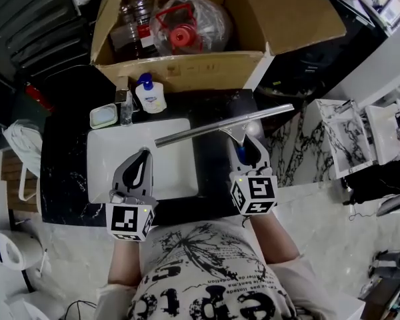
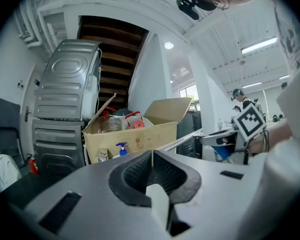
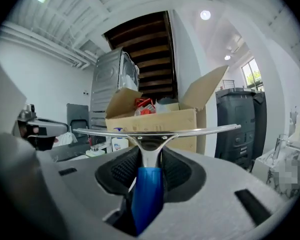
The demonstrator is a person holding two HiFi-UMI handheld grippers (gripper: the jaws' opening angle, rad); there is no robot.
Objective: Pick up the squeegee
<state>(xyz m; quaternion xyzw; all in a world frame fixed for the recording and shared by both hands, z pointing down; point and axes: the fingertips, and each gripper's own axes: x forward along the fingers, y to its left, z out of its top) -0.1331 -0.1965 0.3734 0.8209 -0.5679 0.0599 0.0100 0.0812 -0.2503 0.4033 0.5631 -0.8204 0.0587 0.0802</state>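
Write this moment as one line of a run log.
right gripper: jaws shut on squeegee handle | left gripper: jaws shut, empty | squeegee: held in the air

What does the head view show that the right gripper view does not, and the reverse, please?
Head view only: the person's black-printed white shirt and the square-marker cube on the right gripper. Right gripper view only: dark ribbed pads clamped on the squeegee's blue plastic handle. Both: the long chrome squeegee blade and the open brown cardboard box.
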